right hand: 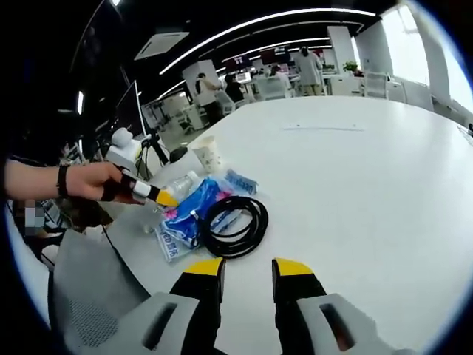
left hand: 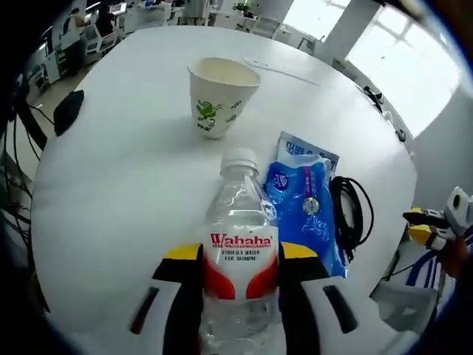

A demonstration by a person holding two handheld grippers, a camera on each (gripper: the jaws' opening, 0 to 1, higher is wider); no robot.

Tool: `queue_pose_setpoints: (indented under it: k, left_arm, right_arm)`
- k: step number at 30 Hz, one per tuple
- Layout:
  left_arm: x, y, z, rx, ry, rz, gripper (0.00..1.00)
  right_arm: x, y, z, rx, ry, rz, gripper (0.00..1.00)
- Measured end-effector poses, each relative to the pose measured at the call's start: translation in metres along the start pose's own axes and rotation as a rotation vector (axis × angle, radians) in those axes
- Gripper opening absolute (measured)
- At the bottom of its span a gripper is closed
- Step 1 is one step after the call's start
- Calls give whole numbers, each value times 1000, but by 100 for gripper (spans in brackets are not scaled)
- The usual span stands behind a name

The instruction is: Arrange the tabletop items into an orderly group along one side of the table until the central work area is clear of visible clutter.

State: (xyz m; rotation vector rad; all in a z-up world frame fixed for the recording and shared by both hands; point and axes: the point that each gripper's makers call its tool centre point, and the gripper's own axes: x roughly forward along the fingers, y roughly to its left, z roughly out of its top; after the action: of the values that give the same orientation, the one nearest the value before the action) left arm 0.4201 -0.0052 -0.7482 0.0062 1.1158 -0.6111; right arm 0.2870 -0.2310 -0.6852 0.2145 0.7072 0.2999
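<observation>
In the left gripper view the left gripper (left hand: 240, 277) has its jaws clamped either side of a clear water bottle (left hand: 240, 244), red label facing up, cap pointing away toward a paper cup (left hand: 219, 96) w/ green print that stands upright a bit further on. Just right of the bottle, touching or nearly so, lies a blue packet (left hand: 304, 211), and right of that a coiled black cable (left hand: 351, 214) near the rim of the white table (left hand: 126, 192). A dark object sits at the far left edge, too small to tell what. In the right gripper view the right gripper (right hand: 246, 272) hovers over bare tabletop, jaws apart w/ nothing between them, just short of the cable coil (right hand: 235, 225). Beyond it are the blue packet (right hand: 194, 211), the bottle (right hand: 179, 185) and the cup (right hand: 208, 155), all bunched by the table's (right hand: 355, 192) near-left edge, where a person's hand (right hand: 92, 181) grips the other tool. My read: mostly done — the four items already form a rough cluster along one side and the broad middle looks bare. What's left, prob., is setting the bottle down neatly and maybe nudging the cable and packet into line.
</observation>
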Motion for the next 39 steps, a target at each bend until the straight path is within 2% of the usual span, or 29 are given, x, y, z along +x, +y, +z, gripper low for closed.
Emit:
queue_pose_setpoints:
  k: [7,19,33,39]
  left_arm:
    - [-9,5,1,6,-30,10,37]
    - [-21,11,-3,-26,-81,29,37]
    - [-36,3,-12,-26,-128,39,37]
    - [-45,-2,-16,10,-156,46,37]
  right_arm:
    - [-1,5,4,4,-19,9,24]
    - [-3,9,-5,-10,2,17,23]
    - [0,19,-4,-17,7,49,24]
    - [2,25,-2,-28,12,68,24]
